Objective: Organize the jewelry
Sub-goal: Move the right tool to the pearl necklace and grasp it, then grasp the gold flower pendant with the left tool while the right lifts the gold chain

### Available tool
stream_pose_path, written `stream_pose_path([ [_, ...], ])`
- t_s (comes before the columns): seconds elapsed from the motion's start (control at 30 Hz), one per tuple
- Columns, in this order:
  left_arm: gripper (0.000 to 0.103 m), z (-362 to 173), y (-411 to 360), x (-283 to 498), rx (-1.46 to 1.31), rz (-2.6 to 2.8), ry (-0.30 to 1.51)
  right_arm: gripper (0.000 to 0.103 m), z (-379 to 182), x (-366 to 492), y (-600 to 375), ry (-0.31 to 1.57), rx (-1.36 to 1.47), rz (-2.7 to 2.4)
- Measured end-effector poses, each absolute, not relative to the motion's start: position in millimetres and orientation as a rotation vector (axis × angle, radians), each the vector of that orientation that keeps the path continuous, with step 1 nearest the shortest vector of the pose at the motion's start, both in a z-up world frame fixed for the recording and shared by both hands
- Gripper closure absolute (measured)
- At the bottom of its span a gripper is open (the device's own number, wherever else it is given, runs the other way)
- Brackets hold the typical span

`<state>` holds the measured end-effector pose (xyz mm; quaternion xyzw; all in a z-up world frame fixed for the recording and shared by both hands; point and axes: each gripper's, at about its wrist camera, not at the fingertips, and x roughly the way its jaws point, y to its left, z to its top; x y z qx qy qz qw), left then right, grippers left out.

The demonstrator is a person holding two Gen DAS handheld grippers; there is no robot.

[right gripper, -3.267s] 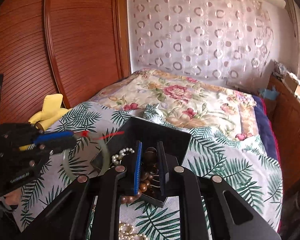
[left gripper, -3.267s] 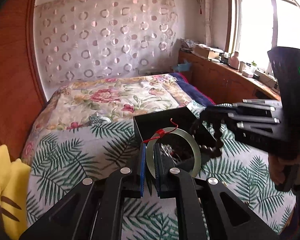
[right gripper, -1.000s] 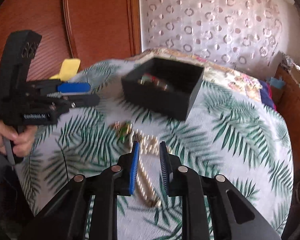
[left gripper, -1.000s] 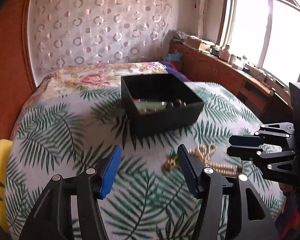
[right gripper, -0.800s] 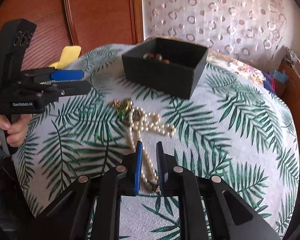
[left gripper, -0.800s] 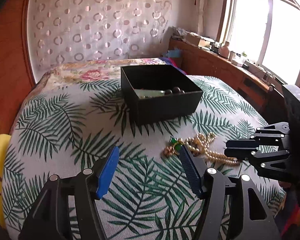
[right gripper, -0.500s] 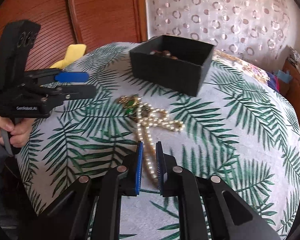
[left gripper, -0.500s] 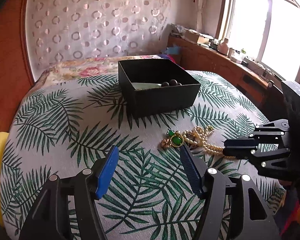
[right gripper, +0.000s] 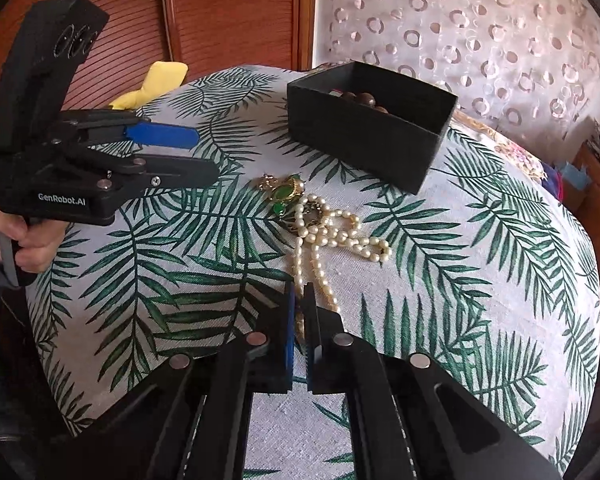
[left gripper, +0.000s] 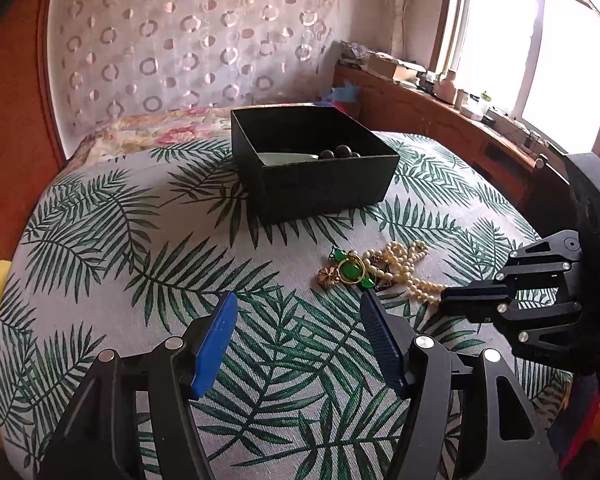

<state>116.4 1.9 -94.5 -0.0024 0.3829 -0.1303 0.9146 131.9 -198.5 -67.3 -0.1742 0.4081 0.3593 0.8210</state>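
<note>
A pearl necklace point(right gripper: 340, 236) lies in a loose heap on the palm-leaf bedspread, touching a gold and green pendant point(right gripper: 284, 194). My right gripper point(right gripper: 299, 288) has its jaws closing the last bit onto the near strand, pads pressing it. In the left wrist view the pearl necklace point(left gripper: 408, 264) and pendant point(left gripper: 350, 270) lie just beyond my left gripper point(left gripper: 298, 300), which is wide open and holds nothing. The right gripper point(left gripper: 444, 300) reaches in from the right. Behind stands a black box point(left gripper: 324, 188) holding brown beads point(left gripper: 340, 153) and a pale bangle point(left gripper: 284, 157).
A person's hand point(right gripper: 32, 240) holds the left gripper point(right gripper: 206, 154) at the left. A yellow cloth point(right gripper: 156, 80) lies by the wooden wardrobe point(right gripper: 220, 8). A cluttered wooden ledge point(left gripper: 440, 116) runs under the window. The bedspread point(left gripper: 140, 240) curves down toward the near edge.
Both grippers left the box, where bangle and beads now lie, and came back to the pile. The left opened wide. The right's jaws narrowed onto the pearl strand.
</note>
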Motion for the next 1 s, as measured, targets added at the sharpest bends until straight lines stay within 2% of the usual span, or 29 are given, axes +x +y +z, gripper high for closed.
stream_pose_path([
  [0.27,0.042,-100,-7,122,0.022,-0.281,0.819,0.098,-17,140,-237,0.726,-0.286,0.654],
  [0.37,0.051,-102,-13,126,0.036,-0.296,0.835,0.098,5,140,-249,0.673,-0.260,0.629],
  [0.43,0.062,-104,-17,128,0.050,-0.309,0.850,0.098,18,138,-258,0.643,-0.252,0.617],
  [0.53,0.071,-106,-23,133,0.075,-0.318,0.862,0.098,29,138,-265,0.617,-0.244,0.609],
  [0.9,0.074,-109,-35,157,0.119,-0.323,0.876,0.098,62,126,-272,0.530,-0.243,0.615],
  [0.97,0.079,-109,-36,158,0.120,-0.325,0.873,0.098,66,124,-272,0.521,-0.247,0.619],
  [1.0,0.087,-109,-35,159,0.119,-0.328,0.871,0.098,67,123,-272,0.518,-0.248,0.621],
])
